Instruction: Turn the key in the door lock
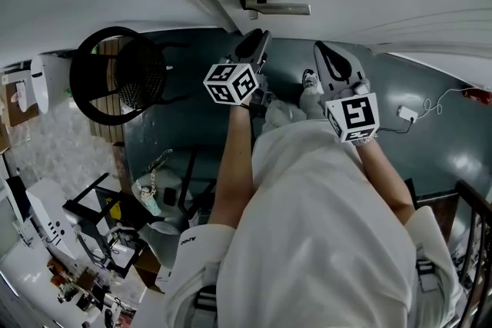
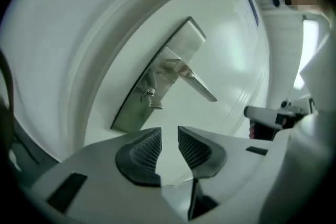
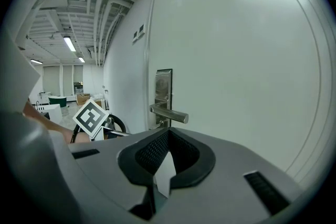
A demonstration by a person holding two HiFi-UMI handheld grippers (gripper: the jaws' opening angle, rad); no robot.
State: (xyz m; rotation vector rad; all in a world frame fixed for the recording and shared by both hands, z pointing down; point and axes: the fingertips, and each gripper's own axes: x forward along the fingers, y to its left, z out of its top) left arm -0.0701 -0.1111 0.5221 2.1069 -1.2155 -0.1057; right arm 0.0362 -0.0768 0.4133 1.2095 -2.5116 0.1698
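Left claw (image 2: 169, 130) stands open, ribbed pads (image 2: 146, 148) apart with nothing between them. Just past the gap, at eleven o'clock, sits the key (image 2: 149, 96), lodged in the lock plate (image 2: 157, 78) and clear of both pads. Seen from this claw, the plate slants from seven o'clock up to one o'clock on the white door (image 2: 231, 55). From the plate's middle, above the key, juts the lever handle (image 2: 195, 81) toward four o'clock.

Right claw (image 3: 168, 131) stays closed, pad tips meeting, gripping nothing. Straight beyond it at twelve o'clock shows the same lever handle (image 3: 169, 113) and lock plate (image 3: 164, 84). At nine o'clock appears the left claw's marker cube (image 3: 90, 118).

From the head view, left claw (image 1: 256, 48) hangs at six o'clock of the lever handle (image 1: 278, 9), near it but apart. Right claw (image 1: 332, 61) holds at four o'clock of that handle.
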